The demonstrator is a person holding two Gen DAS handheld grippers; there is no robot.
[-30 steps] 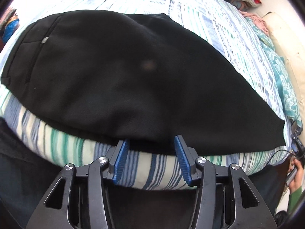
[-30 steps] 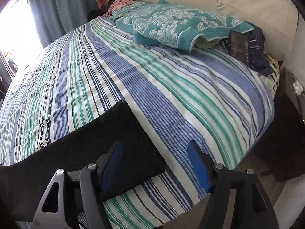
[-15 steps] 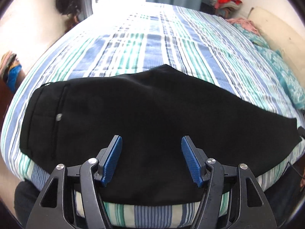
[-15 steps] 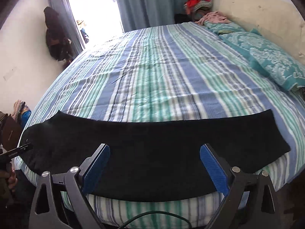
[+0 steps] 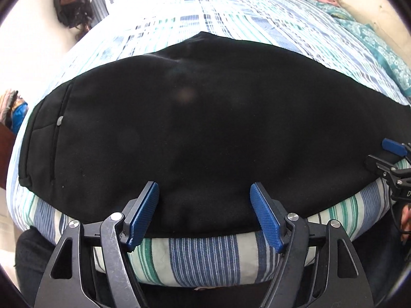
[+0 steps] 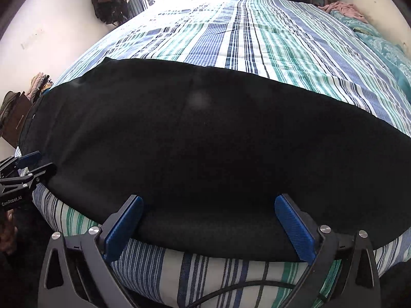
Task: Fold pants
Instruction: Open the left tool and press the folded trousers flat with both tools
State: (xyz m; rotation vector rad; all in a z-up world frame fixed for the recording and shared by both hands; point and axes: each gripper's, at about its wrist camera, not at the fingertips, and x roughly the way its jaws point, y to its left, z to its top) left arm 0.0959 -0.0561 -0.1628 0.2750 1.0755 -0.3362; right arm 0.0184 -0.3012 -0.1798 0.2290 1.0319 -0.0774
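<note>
The black pants (image 5: 205, 128) lie flat across the middle of the frame, along the near edge of the striped bed (image 5: 205, 259). I hold my left gripper (image 5: 205, 213) and right gripper (image 6: 208, 228) spread apart and empty—poised at the hem, probably to pinch it.

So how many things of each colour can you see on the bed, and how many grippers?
Black: 1, the pants
Striped: 1, the bedsheet
Teal: 1, the blanket
Pink: 1, the cloth
Grippers: 2, the left gripper and the right gripper, both open
Total: 6
</note>
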